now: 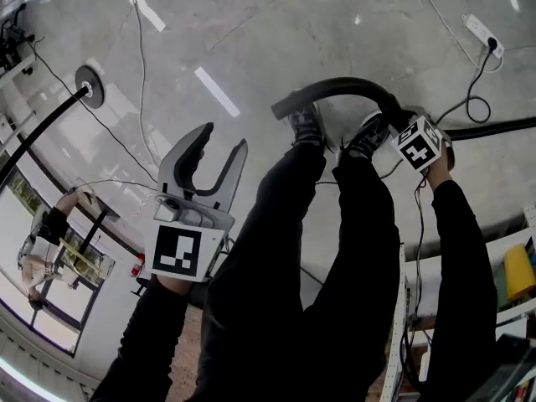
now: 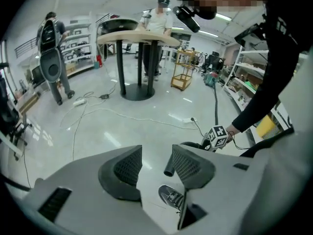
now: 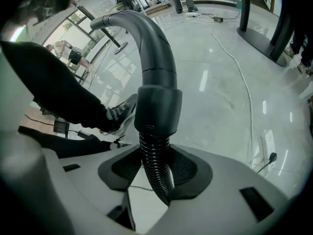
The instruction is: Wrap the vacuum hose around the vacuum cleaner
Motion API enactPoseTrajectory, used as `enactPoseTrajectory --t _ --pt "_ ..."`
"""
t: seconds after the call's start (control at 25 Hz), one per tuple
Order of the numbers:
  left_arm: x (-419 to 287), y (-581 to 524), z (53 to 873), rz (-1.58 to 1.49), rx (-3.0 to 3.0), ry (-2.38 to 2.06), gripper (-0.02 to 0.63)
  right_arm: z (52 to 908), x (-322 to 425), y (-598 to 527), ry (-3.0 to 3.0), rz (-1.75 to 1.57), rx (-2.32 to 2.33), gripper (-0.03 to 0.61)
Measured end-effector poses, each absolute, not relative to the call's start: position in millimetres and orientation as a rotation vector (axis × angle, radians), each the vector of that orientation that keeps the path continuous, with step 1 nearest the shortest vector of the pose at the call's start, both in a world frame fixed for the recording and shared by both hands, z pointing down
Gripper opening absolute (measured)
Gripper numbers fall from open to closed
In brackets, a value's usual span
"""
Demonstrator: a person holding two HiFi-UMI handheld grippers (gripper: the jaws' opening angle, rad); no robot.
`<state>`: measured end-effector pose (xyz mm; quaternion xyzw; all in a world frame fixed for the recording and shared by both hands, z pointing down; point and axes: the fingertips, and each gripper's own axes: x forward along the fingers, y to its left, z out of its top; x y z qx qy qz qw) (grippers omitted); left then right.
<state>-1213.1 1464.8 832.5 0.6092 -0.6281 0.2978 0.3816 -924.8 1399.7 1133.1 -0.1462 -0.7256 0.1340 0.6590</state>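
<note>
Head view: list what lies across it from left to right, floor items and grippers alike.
A round black base on the floor → left gripper → open end of the vacuum hose → right gripper → white power strip.

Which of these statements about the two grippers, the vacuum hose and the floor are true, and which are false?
1. The right gripper grips the ribbed vacuum hose just below its smooth cuff. True.
2. The left gripper holds the hose's curved end. False: its jaws stand apart with nothing between them.
3. A white power strip lies on the glossy floor. True.
4. Bare feet show beside the hose. False: laced sneakers show there.
</note>
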Motion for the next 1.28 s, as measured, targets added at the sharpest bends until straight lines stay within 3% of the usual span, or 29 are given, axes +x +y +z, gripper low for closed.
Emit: enactPoseTrajectory --t 0.32,0.48,0.52,0.6,0.72,0.92,1.12,1.16,1.2,1.28 --pt "-1170.3 1418.9 666.7 0.59 1.789 -1.574 0.206 910.1 -864.7 1409.8 -1.825 0.24 -0.517 0.178" --pt "-1155.8 1393.2 612.3 0.979 2.089 -1.463 0.207 805.7 -832.1 1384.4 -1.868 0.226 -0.507 0.179" --pt "-1139.1 1388.3 601.8 1.105 2.199 -1.384 0.211 781.6 -825.4 1377.6 -1.884 0.24 -0.486 0.179" --pt "-1089.8 1380.7 574.4 1.265 2.434 -1.188 0.282 736.6 -814.4 1365.4 -1.93 0.266 -0.431 0.179" --pt "-1003.0 1364.0 518.7 1.233 2.731 -0.992 0.334 682.3 -804.5 1344.6 -2.015 0.269 -0.345 0.179" --pt "-906.7 1323.0 421.4 0.997 3.039 -0.967 0.348 612.0 -799.5 1324.8 -2.113 0.245 -0.279 0.179" --pt "-823.9 1351.1 356.1 1.052 3.436 -0.612 0.347 575.0 -776.5 1348.6 -2.073 0.207 -0.368 0.179" --pt "-809.6 1358.1 350.5 1.075 3.466 -0.497 0.323 571.7 -772.3 1352.6 -2.066 0.204 -0.369 0.179" --pt "-798.1 1361.6 347.5 1.107 3.471 -0.417 0.189 570.1 -769.6 1354.8 -2.064 0.213 -0.356 0.179" --pt "-783.3 1359.8 347.5 1.183 3.428 -0.371 0.15 573.2 -768.4 1356.9 -2.069 0.239 -0.297 0.179"
